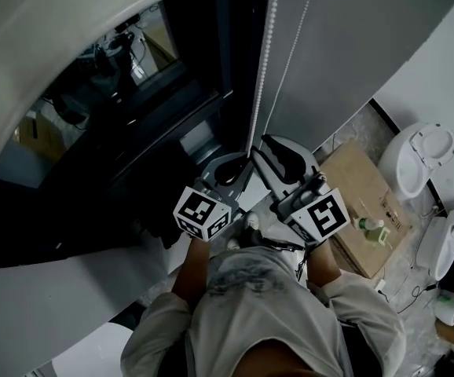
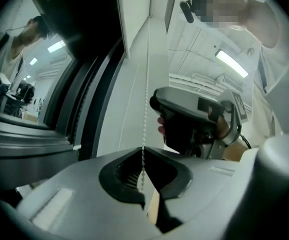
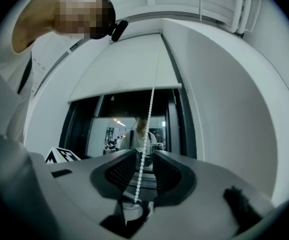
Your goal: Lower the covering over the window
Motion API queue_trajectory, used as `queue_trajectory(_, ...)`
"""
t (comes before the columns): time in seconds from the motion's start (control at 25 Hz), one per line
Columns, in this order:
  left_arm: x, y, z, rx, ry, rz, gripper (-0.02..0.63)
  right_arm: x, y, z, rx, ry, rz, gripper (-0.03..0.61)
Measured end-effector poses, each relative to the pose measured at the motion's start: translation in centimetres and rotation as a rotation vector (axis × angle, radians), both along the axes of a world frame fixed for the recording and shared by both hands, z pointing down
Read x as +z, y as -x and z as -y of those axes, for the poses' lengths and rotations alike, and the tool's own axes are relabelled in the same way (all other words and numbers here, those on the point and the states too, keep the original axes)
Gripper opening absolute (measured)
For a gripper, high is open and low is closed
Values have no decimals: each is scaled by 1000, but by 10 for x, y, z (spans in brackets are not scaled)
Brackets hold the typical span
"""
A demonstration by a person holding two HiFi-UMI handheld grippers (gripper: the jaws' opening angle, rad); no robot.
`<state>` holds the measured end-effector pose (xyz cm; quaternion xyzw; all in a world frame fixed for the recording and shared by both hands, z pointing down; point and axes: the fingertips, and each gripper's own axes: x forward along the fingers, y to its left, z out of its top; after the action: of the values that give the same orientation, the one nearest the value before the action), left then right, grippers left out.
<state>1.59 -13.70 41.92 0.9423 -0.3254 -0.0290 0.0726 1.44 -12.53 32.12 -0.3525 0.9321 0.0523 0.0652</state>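
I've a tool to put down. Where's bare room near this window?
Free: the cardboard box top left of the green bottle; for a hand, the grey wall right of the bead chain. Crowded: the chain, left hand-held gripper shut on it, right hand-held gripper open around it.

White roller blind (image 3: 124,69) partly lowered (bead chain (image 3: 145,134) hangs straight).

I count two grippers — left gripper (image 2: 144,184) and right gripper (image 3: 138,176) — one blind (image 3: 124,69), two bead-cord strands (image 1: 261,77), one cardboard box (image 1: 353,183).
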Motion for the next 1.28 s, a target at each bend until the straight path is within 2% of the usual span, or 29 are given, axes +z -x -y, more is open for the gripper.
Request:
queue_trajectory(0.28,37,-7,-7,15,84,28,17,-15,5,6,-24,-37,22,118)
queue_trajectory(0.52,55,-11,-10,23,123,27,17,-16,7,12,-17,-41,-4,118)
queue_trajectory(0.56,55,-11,-10,22,122,27,17,-16,7,12,-16,-40,-6,113)
queue_trajectory(0.64,55,-10,-9,20,120,28,17,-16,8,13,-8,-34,-9,38)
queue_trajectory(0.72,54,-9,-10,19,118,30,18,-16,9,12,-11,-38,-8,20)
queue_trajectory(0.92,48,-10,-15,24,78,65,27,-16,7,12,-22,-31,25,18)
queue_trajectory(1.08,24,-6,-19,36,41,14,92,-12,5,14,-12,-28,18,17)
queue_trajectory(1.28,-12,8,-22,24,-16,-44,120,-11,7,14,-11,-39,9,17)
